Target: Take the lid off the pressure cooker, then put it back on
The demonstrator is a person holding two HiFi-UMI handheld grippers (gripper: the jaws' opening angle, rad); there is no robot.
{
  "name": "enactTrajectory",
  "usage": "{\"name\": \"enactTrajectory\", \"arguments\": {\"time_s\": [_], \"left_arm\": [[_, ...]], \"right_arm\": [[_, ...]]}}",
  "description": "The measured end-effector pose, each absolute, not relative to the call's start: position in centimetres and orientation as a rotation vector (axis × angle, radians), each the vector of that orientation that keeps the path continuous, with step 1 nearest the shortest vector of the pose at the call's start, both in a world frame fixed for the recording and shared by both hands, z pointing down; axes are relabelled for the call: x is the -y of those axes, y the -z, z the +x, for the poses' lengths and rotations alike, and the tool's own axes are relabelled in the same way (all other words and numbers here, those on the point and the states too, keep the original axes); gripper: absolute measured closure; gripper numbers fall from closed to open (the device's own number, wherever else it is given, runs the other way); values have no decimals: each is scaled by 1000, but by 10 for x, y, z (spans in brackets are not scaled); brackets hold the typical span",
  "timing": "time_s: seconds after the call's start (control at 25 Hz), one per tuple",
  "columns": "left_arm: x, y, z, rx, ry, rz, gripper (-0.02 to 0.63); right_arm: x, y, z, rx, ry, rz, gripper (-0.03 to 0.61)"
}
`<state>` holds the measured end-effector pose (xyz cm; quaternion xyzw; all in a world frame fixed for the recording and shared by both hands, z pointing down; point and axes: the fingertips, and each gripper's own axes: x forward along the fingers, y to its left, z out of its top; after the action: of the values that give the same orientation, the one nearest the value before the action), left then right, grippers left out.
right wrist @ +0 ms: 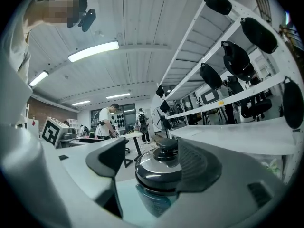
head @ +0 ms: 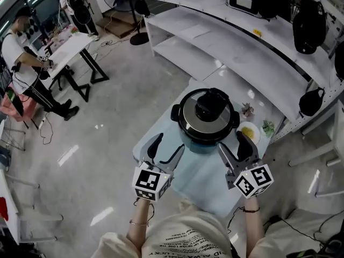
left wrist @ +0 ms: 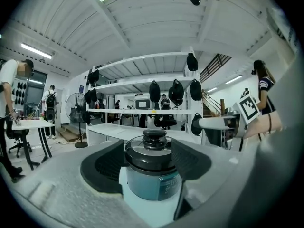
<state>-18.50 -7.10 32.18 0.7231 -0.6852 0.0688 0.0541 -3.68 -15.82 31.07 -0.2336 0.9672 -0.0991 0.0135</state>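
Bright, even light from ceiling tubes (right wrist: 92, 51), pale glare on the floor (head: 67, 155), heavy fisheye warp, blurred foreground.

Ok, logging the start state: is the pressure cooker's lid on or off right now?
On: the lid sits level atop the pressure cooker, black knob upward; no gap shows.

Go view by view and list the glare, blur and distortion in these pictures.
Head view: fisheye bends the shelves, and there is a glint on the lid. Left gripper view: black round vignette, near foreground soft, pressure cooker sharper. Right gripper view: same vignette, bright streak on the lid, ceiling lamp blown out.
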Motion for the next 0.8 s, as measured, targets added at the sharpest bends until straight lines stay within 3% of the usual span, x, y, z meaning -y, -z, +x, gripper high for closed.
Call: {"name": "enactTrajectory", "arguments": {"time_s": [0.44,0.8], "left_arm": [[147,-322,-202,1938,-353,2347,314],[201,-330,-177,1595,-528,2622,314]], "right_arm": [[210,-319,-71,-3099,233,-701,252],[231,-327,-86,-3208,150,-573,247]]}}
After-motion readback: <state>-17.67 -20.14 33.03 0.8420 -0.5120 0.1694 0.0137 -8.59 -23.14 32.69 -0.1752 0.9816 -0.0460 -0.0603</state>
